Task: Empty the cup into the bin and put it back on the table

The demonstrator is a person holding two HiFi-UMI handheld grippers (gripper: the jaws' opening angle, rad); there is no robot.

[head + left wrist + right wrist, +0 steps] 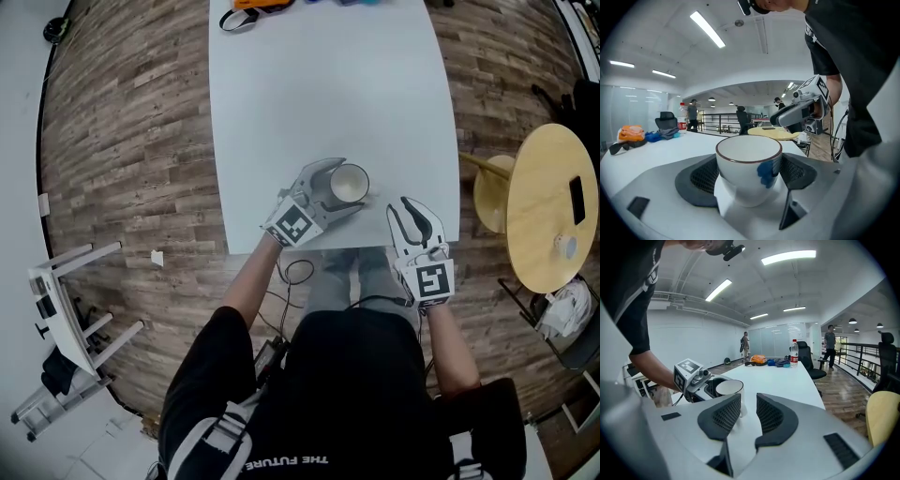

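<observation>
Findings: the white cup [352, 182], brown-rimmed with a blue mark on its side, is standing upright on the white table [328, 84]. It is sitting close to the near edge, right of centre.

The left gripper [339, 187] is reaching in over that edge. Its jaws are standing wide apart with the cup between them, the pads just beside its walls and not clamping it. The right gripper [407, 208] is pointing across the near right corner, jaws parted by a narrow gap and holding nothing.

Beyond the cup, open tabletop is stretching to the far end, where an orange bundle [758, 359] and a water bottle [794, 352] are sitting.

Off the right edge, a pale stool [492, 192] and a round wooden table [553, 206] are narrowing the floor. Along the left edge the plank floor [131, 141] is running open, with a white rack [66, 300] well apart.
</observation>
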